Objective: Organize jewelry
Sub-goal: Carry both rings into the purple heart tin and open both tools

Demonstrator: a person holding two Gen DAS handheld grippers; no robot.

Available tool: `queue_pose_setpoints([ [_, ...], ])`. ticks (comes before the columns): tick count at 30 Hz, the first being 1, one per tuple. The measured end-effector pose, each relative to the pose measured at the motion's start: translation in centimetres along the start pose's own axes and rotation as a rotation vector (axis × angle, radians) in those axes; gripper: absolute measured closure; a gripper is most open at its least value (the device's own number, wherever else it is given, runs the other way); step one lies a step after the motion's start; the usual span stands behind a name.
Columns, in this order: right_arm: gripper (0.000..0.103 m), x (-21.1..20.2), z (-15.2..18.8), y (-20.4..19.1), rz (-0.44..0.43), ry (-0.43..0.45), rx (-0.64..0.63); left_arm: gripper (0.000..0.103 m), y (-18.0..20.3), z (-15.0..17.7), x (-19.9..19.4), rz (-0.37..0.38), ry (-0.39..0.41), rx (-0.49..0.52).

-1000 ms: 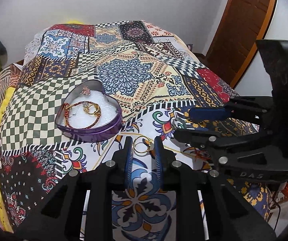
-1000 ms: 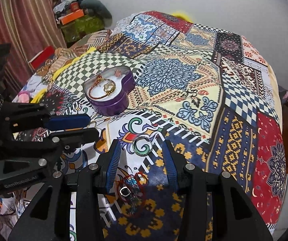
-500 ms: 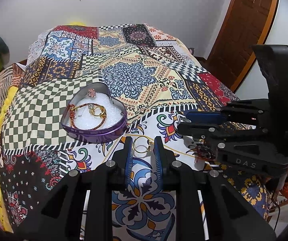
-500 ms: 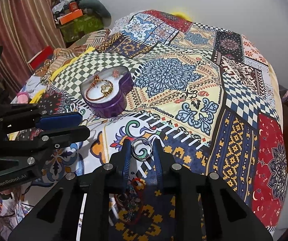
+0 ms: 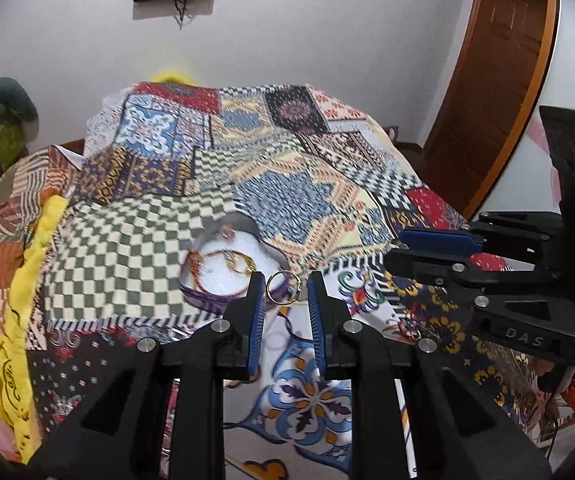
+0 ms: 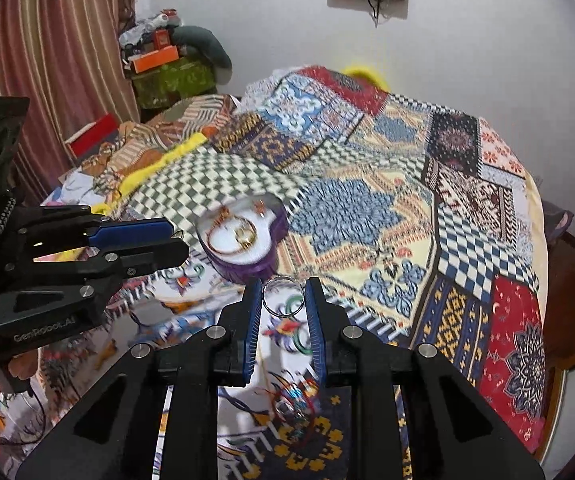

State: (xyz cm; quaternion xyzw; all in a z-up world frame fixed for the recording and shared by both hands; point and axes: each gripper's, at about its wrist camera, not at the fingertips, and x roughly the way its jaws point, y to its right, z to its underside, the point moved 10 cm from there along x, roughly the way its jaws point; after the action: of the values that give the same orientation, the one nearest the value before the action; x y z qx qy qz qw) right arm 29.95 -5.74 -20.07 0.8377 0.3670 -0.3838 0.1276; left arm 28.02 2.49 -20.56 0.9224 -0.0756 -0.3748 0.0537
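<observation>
Our left claw (image 5: 286,294) points forward and down, its two blue-padded fingers (image 5: 256,312) drawn close and pinching a gold ring (image 5: 283,287) at their tips. The black finger arms spread back toward the camera in a wide V. Our right claw (image 6: 283,295) sits the same way, angled downward, with its blue pads narrowed onto a silver ring (image 6: 282,295) held upright between the tips. In the left wrist view the right claw shows side-on at the right edge; in the right wrist view the left claw shows side-on at the left edge. The two claws are side by side, near each other but not touching.
</observation>
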Motion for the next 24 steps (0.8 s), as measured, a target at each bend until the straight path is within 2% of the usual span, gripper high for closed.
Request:
queue_pose_setpoints([
  [10,0.083,1.5,-2.6,-1.6,-0.04,0.024,-0.009,0.083,-3.8,-1.2,-0.7,-0.034,0.036,-0.045],
  [24,0.083,6.6,-2.0,-2.6,-0.083,-0.086,-0.051,0.083,-5.8,-0.4,3.5,-0.009,-0.037,-0.056],
])
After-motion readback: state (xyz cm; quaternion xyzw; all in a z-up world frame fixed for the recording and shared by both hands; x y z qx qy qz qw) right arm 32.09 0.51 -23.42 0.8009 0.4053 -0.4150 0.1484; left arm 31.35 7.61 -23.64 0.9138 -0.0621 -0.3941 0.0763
